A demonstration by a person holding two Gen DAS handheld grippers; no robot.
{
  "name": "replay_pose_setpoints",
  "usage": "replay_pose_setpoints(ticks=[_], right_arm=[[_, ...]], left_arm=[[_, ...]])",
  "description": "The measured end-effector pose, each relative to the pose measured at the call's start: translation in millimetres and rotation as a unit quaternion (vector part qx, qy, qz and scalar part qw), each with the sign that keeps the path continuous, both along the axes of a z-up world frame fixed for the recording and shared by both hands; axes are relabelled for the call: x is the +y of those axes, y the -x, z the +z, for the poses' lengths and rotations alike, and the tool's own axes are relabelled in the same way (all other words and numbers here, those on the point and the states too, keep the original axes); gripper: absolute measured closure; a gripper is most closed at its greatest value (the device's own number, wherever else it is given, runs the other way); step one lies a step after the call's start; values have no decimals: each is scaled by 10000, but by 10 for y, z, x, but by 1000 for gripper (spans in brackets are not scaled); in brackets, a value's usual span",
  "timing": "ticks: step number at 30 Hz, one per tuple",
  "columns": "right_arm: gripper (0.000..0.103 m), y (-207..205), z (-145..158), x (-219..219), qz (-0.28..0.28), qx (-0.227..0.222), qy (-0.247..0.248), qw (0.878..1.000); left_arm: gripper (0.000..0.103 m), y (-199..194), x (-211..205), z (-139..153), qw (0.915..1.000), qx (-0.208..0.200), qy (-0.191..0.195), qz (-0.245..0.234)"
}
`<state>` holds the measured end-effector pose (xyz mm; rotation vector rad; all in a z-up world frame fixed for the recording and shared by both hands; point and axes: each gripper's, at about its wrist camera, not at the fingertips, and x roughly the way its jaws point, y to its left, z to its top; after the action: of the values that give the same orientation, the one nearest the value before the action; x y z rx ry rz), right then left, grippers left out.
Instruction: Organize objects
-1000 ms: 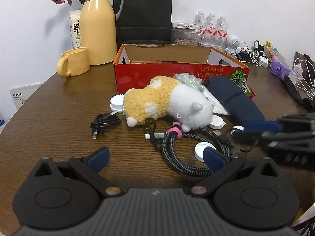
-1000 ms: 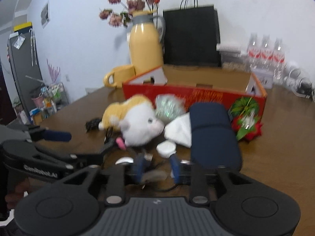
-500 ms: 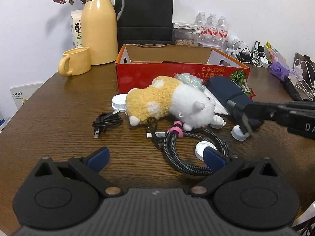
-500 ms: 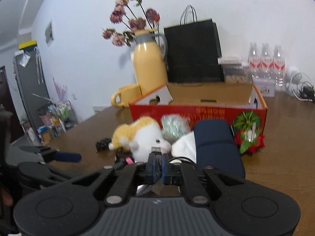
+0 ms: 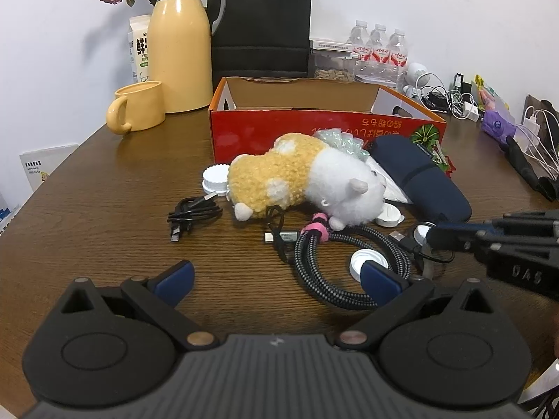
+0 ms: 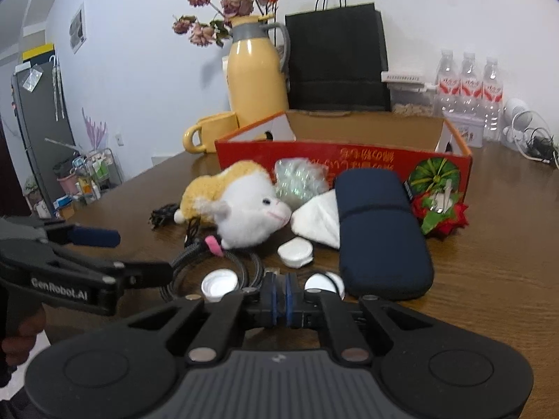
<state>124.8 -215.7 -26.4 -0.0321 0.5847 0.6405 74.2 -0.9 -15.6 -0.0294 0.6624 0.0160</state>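
Note:
A yellow and white plush toy (image 5: 300, 183) lies on the wooden table in front of an open red cardboard box (image 5: 325, 129). A braided cable coil (image 5: 349, 265), a small black cable (image 5: 192, 213), white caps (image 5: 368, 265) and a navy pouch (image 5: 419, 178) lie around it. My left gripper (image 5: 276, 279) is open and empty, low over the table before the coil. My right gripper (image 6: 280, 300) is shut on a thin black cable (image 5: 407, 242) beside the pouch (image 6: 380, 234); it enters the left wrist view from the right (image 5: 454, 237).
A yellow thermos (image 5: 180, 45), yellow mug (image 5: 139, 106), black paper bag (image 5: 262, 24) and water bottles (image 5: 379, 50) stand behind the box. Chargers and cables (image 5: 450, 99) crowd the far right. A red and green decoration (image 6: 438, 206) lies by the box corner.
My right gripper closed on the thin black cable, lifted it, then came back down near the table by the pouch. The left gripper stayed open and barely moved.

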Motion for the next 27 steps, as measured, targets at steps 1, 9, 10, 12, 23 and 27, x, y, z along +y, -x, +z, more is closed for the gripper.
replay_pose_setpoints(ticks=[1,9,10,12,23,27], right_arm=[[90,-17,9,-23,-24,30,-52,10000],[83,-105,-82,69,-117,252,104,9996],[94,-102,-87,76,-97,263,133,9995],[97,-80,-93,68,-65,246,106,9996],[99,20,273,-107,-48,-243,-630,9977],[99,25,369,-75,7,-497,-609,9969]], left_arm=[[0,1,-4,-1,10000,1,0,-9],[0,11,-26,-2,10000,12,-13,-49],[0,15,-22,-1,10000,8,-15,-48],[0,8,-8,-4,10000,9,-8,-14],[0,10,-41,-18,10000,16,-9,-72],[0,17,-76,-10,9999,1,-20,-138]])
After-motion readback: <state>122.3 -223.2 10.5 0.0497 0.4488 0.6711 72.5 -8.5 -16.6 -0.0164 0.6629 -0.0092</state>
